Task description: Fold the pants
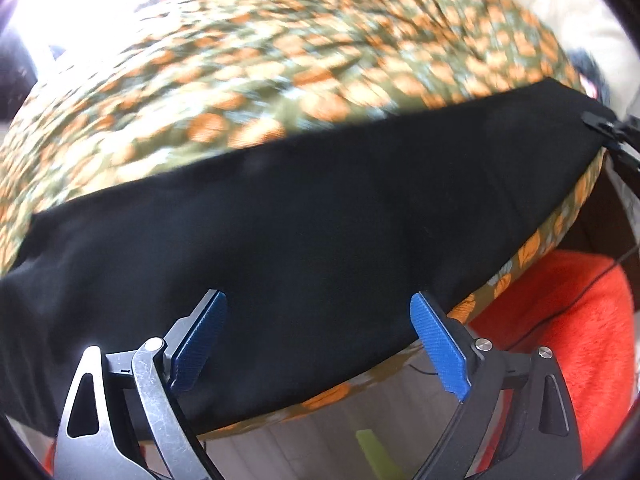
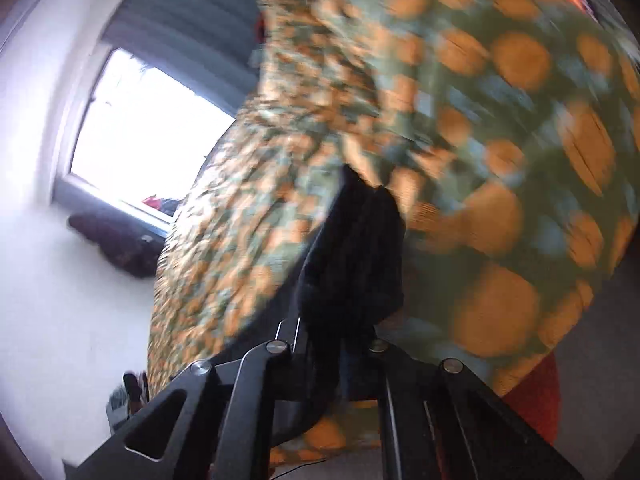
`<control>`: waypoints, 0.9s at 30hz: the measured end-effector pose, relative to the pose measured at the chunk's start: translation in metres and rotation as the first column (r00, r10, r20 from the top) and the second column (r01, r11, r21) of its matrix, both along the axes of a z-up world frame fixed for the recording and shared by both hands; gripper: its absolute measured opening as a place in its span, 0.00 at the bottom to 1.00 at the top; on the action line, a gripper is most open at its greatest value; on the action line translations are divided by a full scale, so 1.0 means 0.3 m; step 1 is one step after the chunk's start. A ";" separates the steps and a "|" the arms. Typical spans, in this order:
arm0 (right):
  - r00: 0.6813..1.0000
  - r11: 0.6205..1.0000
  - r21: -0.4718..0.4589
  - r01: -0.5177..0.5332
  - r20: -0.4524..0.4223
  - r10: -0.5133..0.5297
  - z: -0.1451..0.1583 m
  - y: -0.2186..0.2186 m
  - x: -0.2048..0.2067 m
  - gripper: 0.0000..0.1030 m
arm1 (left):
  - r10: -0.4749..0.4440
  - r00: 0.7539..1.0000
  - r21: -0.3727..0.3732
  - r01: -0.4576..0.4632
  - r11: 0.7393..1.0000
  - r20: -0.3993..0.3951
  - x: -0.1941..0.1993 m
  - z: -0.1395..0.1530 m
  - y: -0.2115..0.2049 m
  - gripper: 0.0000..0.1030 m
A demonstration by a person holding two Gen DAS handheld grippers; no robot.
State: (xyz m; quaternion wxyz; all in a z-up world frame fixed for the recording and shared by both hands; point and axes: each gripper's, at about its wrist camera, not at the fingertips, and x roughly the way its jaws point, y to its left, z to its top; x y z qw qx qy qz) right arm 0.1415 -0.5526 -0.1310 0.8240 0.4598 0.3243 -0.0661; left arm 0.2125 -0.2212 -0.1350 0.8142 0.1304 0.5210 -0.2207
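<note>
The black pants (image 1: pixel 304 216) lie as a band across the leaf-print bedcover (image 1: pixel 256 60), running from 8 o'clock to 2 o'clock. The left gripper (image 1: pixel 318 340) stands wide apart over the near edge, gripping nothing. The right gripper (image 2: pixel 340 336) is clamped on the black fabric at 6 o'clock.

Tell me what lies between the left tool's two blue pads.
In the left wrist view, only the black pants lie between the left tool's open pads, spread over the orange-patterned bedcover; the pads do not press the cloth.
</note>
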 end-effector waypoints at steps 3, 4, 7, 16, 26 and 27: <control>0.993 0.987 -0.132 -0.097 0.056 0.105 0.189 0.099 0.043 0.09 | 0.084 0.996 -0.026 -0.084 0.996 0.017 0.020 0.058 0.152 0.91; 0.988 0.980 -0.155 -0.121 0.078 0.135 0.242 0.131 0.057 0.09 | 0.116 0.993 -0.035 -0.115 0.993 0.023 0.025 0.074 0.207 0.91; 0.962 0.961 -0.190 -0.202 0.148 0.232 0.395 0.260 0.121 0.09 | 0.229 0.973 -0.068 -0.226 0.972 0.040 0.036 0.119 0.390 0.91; 0.795 0.832 -0.246 -0.498 0.253 0.551 0.580 0.838 0.363 0.09 | 0.504 0.863 -0.180 -0.494 0.850 0.010 0.004 0.137 0.848 0.91; 0.646 0.592 -0.363 -0.720 -0.036 0.763 0.006 1.537 0.493 0.41 | 0.644 0.764 -0.240 -0.632 0.737 -0.037 -0.028 0.105 1.086 0.90; 0.611 0.546 -0.351 -0.761 -0.105 0.785 -0.072 1.566 0.484 0.42 | 0.645 0.763 -0.243 -0.634 0.734 -0.043 -0.033 0.103 1.098 0.90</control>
